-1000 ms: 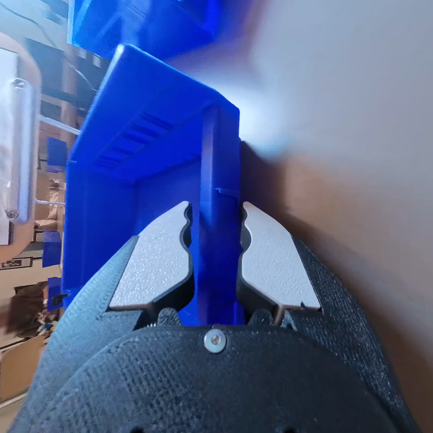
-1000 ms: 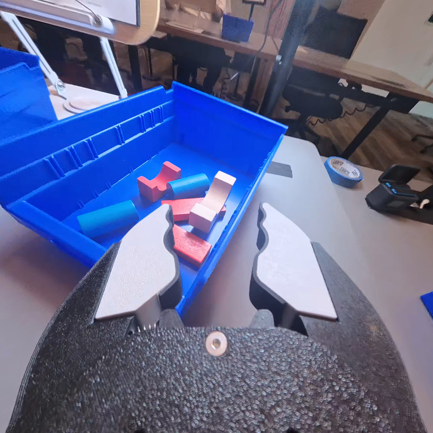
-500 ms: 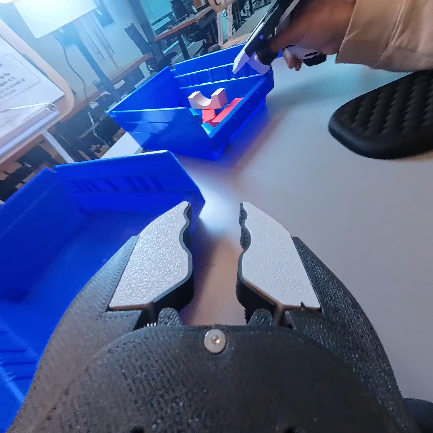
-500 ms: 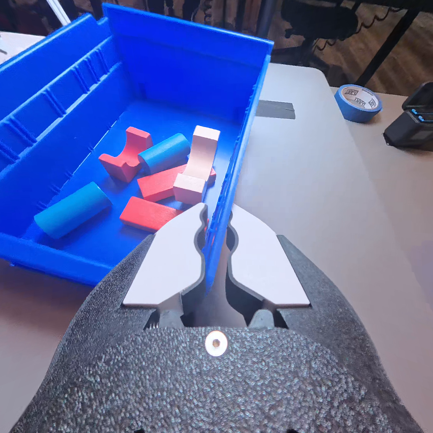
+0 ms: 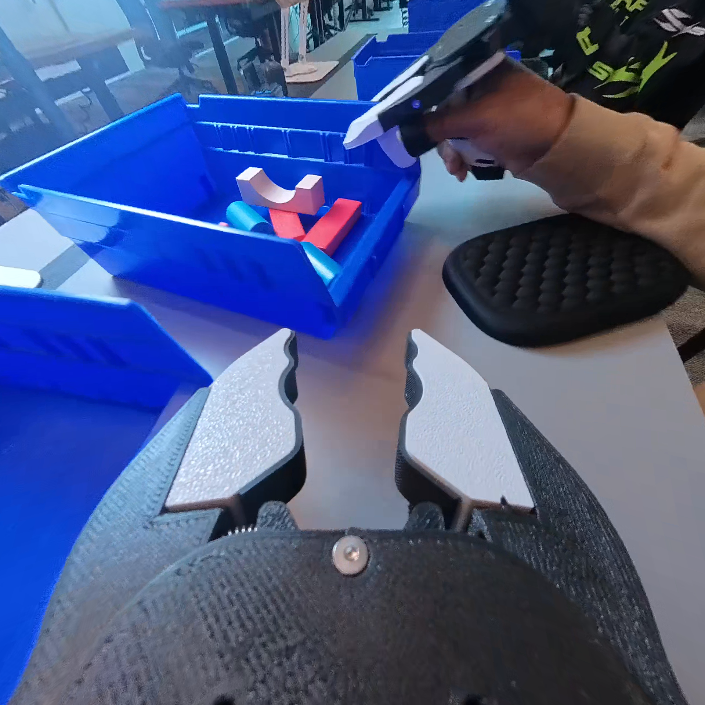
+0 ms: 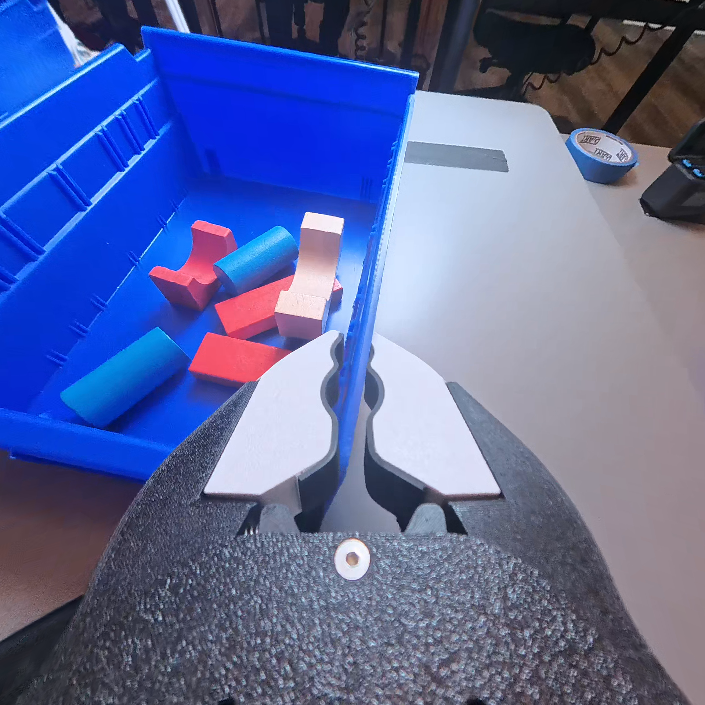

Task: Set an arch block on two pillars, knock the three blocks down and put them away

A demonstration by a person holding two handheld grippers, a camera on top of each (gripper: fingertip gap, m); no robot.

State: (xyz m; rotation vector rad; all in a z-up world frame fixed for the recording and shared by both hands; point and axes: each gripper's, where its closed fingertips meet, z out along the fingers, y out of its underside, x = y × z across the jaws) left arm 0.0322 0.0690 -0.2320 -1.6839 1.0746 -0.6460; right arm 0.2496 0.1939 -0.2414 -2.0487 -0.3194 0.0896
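A blue bin (image 6: 282,122) holds the blocks: a pale wooden arch (image 6: 313,274), a red arch (image 6: 194,267), two blue cylinders (image 6: 255,259) and two red planks (image 6: 236,358). My right gripper (image 6: 356,337) is shut on the bin's right side wall, one finger inside and one outside. In the left wrist view the same bin (image 5: 190,248) lies ahead with the pale arch (image 5: 280,194) on top of the pile, and the right gripper (image 5: 381,126) shows at its far corner. My left gripper (image 5: 351,339) is open and empty over the table in front of the bin.
A second blue bin (image 5: 76,343) sits at my left gripper's left. A black padded rest (image 5: 564,274) lies under the person's right forearm. A blue tape roll (image 6: 601,154), a black device (image 6: 679,190) and a grey tape strip (image 6: 456,156) lie on the table right of the bin. Tip to tip, the grippers are about 25 cm apart. The black padded rest (image 5: 564,274) lies some 20 cm from my left tips, 25 cm from my right tips.
My left gripper let go of the second bin's wall, swung to face the block bin and opened wider. My right gripper closed on the block bin's side wall.
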